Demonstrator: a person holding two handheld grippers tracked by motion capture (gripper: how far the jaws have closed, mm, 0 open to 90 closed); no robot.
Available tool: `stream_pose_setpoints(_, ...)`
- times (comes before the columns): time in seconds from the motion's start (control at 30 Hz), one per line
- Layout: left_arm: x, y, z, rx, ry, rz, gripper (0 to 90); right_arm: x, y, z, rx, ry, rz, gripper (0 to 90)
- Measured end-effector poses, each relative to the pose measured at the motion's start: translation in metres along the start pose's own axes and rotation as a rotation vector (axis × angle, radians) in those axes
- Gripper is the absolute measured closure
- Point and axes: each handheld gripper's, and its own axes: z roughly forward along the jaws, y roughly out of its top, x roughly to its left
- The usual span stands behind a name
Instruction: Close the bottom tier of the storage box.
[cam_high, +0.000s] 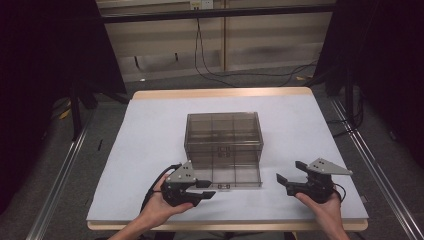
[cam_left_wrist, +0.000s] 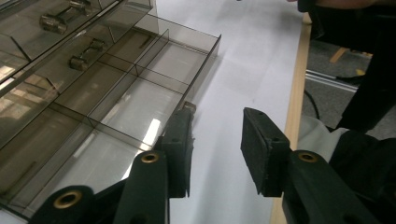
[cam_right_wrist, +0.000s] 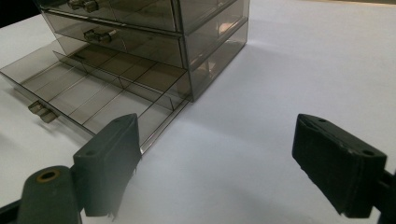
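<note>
A smoky clear drawer box (cam_high: 223, 137) stands mid-worktop (cam_high: 150, 130), its bottom drawer (cam_high: 235, 177) pulled out; no writing is legible. Left tongs (cam_high: 209, 190), narrowly parted and holding nothing, sit beside the drawer's front. Right tongs (cam_high: 287, 177) gape wide, also holding nothing.

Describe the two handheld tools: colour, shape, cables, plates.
Both are black, two-jaw units. The left tool and right tool each carry a grey three-cornered plate on top, dotted with small holes. Jaw pads are flat, matte black blocks; brass-coloured pivots sit at the jaw arms. A black cable loops from the left one. Forearms are bare.
</note>
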Motion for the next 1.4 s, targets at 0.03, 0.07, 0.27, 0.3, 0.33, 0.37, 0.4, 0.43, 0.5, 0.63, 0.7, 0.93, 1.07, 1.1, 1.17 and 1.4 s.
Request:
stream_pose_setpoints(0.03,0.0,0.0,0.002,-0.001,-0.003,0.002,69.3,0.0,0.0,0.0,0.001,0.001,0.0,15.2)
stream_pose_setpoints(0.07,-0.001,0.001,0.003,0.004,-0.004,0.009,70.4,0.0,0.0,0.0,0.0,0.0,-0.001,15.2)
stream_pose_setpoints(0.27,-0.001,0.005,0.012,0.005,-0.033,0.031,77.4,0.0,0.0,0.0,0.003,0.007,-0.001,15.2)
stream_pose_setpoints(0.3,-0.001,0.005,0.013,0.007,-0.032,0.03,79.1,0.0,0.0,0.0,0.003,0.007,-0.001,15.2)
stream_pose_setpoints(0.33,0.0,0.006,0.014,0.009,-0.034,0.034,79.7,0.0,0.0,0.0,0.004,0.007,0.0,15.2)
stream_pose_setpoints(0.37,0.0,0.007,0.015,0.014,-0.037,0.038,81.0,0.0,0.0,0.0,0.004,0.007,-0.001,15.2)
stream_pose_setpoints(0.4,0.001,0.007,0.015,0.013,-0.039,0.039,82.6,0.0,0.0,0.0,0.007,0.007,0.0,15.2)
stream_pose_setpoints(0.43,0.002,0.007,0.016,0.012,-0.045,0.039,84.1,0.0,0.0,0.0,0.005,0.009,0.003,15.2)
stream_pose_setpoints(0.5,0.003,0.008,0.018,0.015,-0.048,0.05,86.7,0.001,0.0,0.0,0.004,0.01,0.006,15.2)
stream_pose_setpoints(0.63,0.005,0.01,0.023,0.021,-0.053,0.044,89.5,0.001,0.0,0.001,0.006,0.007,0.006,15.2)
stream_pose_setpoints(0.7,0.005,0.008,0.026,0.011,-0.059,0.042,90.0,0.001,0.0,0.001,0.006,0.009,0.005,15.2)
stream_pose_setpoints(0.93,0.011,-0.002,0.032,0.012,-0.05,0.003,90.0,0.0,-0.001,0.0,0.009,0.014,0.0,15.0)
stream_pose_setpoints(1.07,0.012,-0.005,0.033,0.031,-0.045,0.008,90.0,0.002,-0.001,0.0,0.01,0.013,0.005,14.2)
stream_pose_setpoints(1.1,0.012,-0.006,0.034,0.027,-0.043,0.012,90.0,0.001,-0.001,0.0,0.012,0.012,-0.001,13.7)
stream_pose_setpoints(1.17,0.013,-0.007,0.033,0.028,-0.045,0.008,90.0,0.001,-0.001,0.0,0.009,0.017,0.008,12.9)
stream_pose_setpoints(1.4,0.016,-0.012,0.035,0.032,-0.027,-0.005,90.0,0.001,0.0,0.001,0.014,0.023,0.003,12.1)
